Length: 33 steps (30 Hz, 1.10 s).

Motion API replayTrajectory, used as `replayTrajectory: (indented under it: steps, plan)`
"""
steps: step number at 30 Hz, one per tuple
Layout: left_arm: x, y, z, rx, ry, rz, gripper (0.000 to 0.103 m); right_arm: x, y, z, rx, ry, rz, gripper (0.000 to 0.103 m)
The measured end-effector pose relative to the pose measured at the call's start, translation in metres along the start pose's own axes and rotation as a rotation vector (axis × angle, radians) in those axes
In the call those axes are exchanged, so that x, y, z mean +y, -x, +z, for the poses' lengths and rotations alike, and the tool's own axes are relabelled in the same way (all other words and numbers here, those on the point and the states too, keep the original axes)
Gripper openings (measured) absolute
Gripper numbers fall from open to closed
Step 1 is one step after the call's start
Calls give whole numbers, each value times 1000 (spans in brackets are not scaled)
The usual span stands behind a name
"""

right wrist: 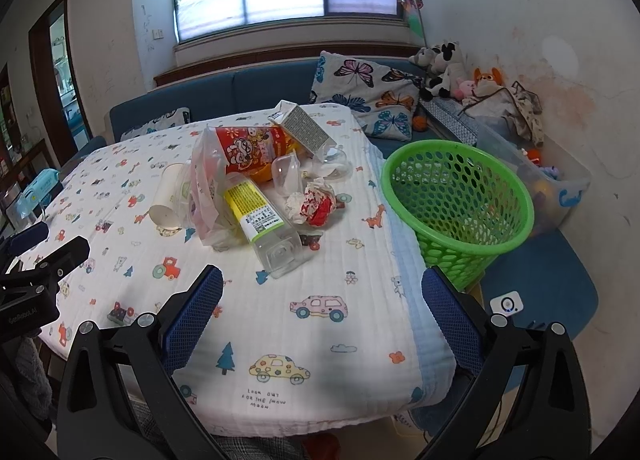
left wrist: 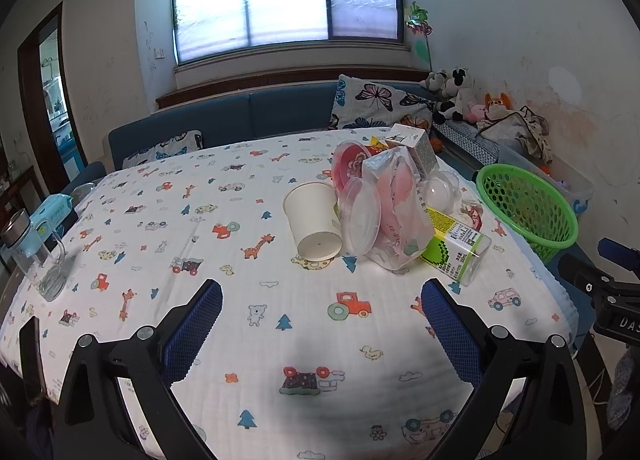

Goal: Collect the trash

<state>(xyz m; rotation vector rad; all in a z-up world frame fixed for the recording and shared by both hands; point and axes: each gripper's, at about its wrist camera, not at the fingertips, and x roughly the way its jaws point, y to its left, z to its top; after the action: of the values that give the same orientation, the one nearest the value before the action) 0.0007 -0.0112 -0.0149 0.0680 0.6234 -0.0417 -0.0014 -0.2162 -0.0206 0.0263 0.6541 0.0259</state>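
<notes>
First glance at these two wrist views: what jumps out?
A heap of trash sits mid-table on the cartoon-print cloth: a tipped white paper cup, a clear bottle with a yellow-green label and a red snack tub. Off the table's right edge stands a bright green mesh basket. Both the left gripper and the right gripper hover open, holding nothing.

Left gripper (left wrist: 321, 312) held level, blue-padded fingers (left wrist: 195, 330) spread wide with nothing between them, right gripper (right wrist: 322, 310) alongside to its right, likewise spread wide, gripping nothing, both pointing forward
</notes>
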Motion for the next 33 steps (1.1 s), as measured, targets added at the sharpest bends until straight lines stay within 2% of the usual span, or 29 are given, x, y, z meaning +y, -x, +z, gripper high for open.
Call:
replayTrajectory:
  steps: [33]
  plan:
    - [2, -18, 12, 25, -14, -14, 97, 0, -14, 3, 15, 3, 21, 99]
